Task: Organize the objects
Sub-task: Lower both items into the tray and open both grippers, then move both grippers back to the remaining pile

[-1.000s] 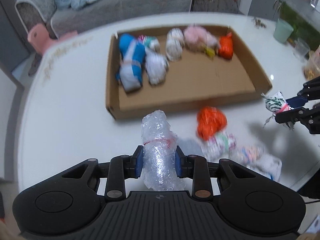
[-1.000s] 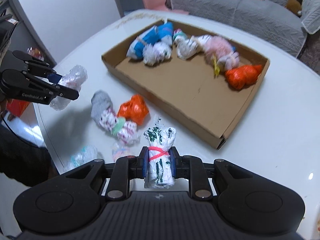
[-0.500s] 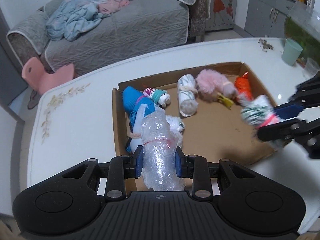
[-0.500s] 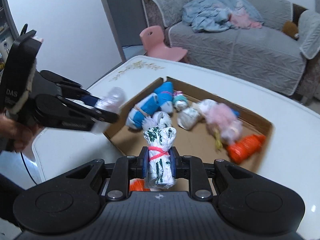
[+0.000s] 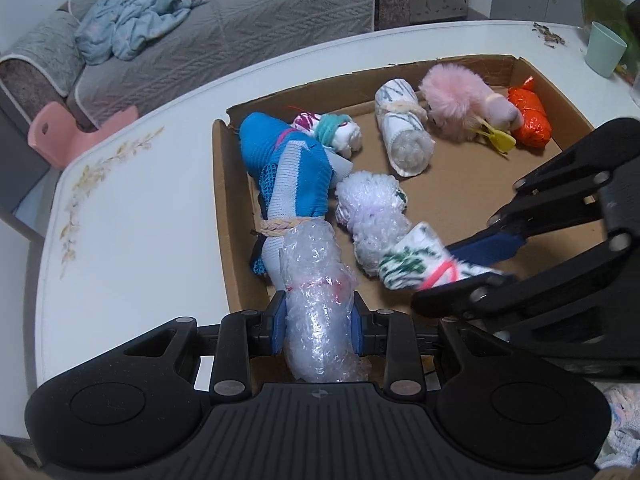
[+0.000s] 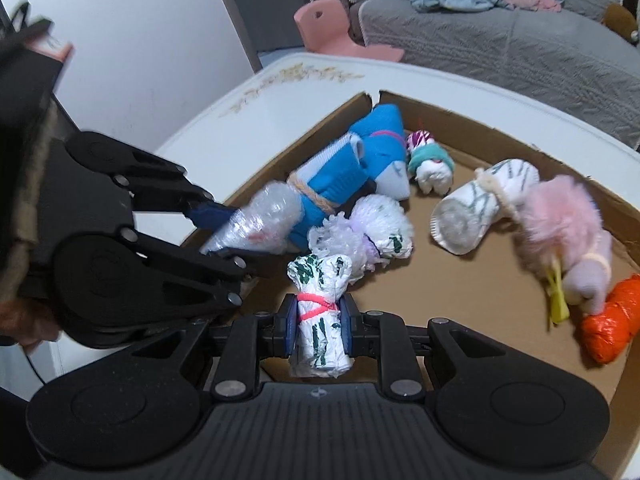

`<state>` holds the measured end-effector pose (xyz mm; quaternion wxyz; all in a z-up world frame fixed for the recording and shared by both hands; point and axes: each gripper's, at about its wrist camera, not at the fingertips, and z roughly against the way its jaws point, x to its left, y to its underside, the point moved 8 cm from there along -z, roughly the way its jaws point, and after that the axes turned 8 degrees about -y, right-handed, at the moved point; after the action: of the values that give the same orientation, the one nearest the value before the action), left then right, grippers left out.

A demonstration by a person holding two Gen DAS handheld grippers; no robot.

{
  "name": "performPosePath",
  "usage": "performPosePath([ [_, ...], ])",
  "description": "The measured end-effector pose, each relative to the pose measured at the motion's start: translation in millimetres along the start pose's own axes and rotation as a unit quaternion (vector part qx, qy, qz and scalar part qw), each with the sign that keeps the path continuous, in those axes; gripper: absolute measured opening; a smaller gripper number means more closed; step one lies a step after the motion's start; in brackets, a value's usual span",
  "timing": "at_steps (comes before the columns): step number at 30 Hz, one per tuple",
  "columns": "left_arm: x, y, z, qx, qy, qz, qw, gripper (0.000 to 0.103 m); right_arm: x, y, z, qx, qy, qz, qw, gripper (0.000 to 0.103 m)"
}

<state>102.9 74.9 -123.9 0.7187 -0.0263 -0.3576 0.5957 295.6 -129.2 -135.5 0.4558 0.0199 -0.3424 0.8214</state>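
Over cardboard tray [image 5: 452, 200], both grippers loaded.

clear bubble-wrap roll [image 5: 316, 280] | white-green bundle [image 6: 320, 312] | brown cardboard tray [image 5: 460, 196]

The bubble-wrap roll [image 5: 318, 312] hides the near end of the blue sock bundle [image 5: 288, 176]. The right gripper [image 5: 456, 270] covers part of the cardboard tray [image 5: 219, 184] floor. A pale bundle [image 5: 622, 432] is cut off at the right edge.
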Motion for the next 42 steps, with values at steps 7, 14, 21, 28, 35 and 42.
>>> performPosePath([
  [7, 8.8, 1.7, 8.5, 0.002, 0.000, 0.010, 0.9999, 0.047, 0.8, 5.6, -9.8, 0.005, -0.007, 0.000, 1.000, 0.020],
  [14, 20.1, -5.8, 26.2, -0.006, -0.005, 0.025, 0.9997, 0.091, 3.0, 5.3, -8.3, 0.005, -0.001, 0.009, 1.000, 0.021],
  [21, 28.4, -8.8, 34.3, -0.008, -0.007, 0.035, 0.9993, 0.092, 1.9, 6.3, -11.3, 0.001, -0.015, -0.014, 1.000, 0.022],
  [28, 30.1, -9.8, 60.8, -0.020, -0.001, 0.034, 0.9992, 0.097, 21.6, -3.2, -9.7, -0.013, -0.024, 0.009, 1.000, 0.052],
  [35, 23.0, 8.1, 78.5, -0.015, 0.001, 0.036, 0.9992, 0.098, 21.8, 7.8, 27.2, -0.012, 0.008, 0.029, 0.999, 0.053],
  [42, -23.8, 65.4, 108.2, 0.023, 0.043, 0.033, 0.9982, 0.100, 35.7, 62.5, 92.0, 0.022, 0.047, 0.068, 0.996, 0.063],
])
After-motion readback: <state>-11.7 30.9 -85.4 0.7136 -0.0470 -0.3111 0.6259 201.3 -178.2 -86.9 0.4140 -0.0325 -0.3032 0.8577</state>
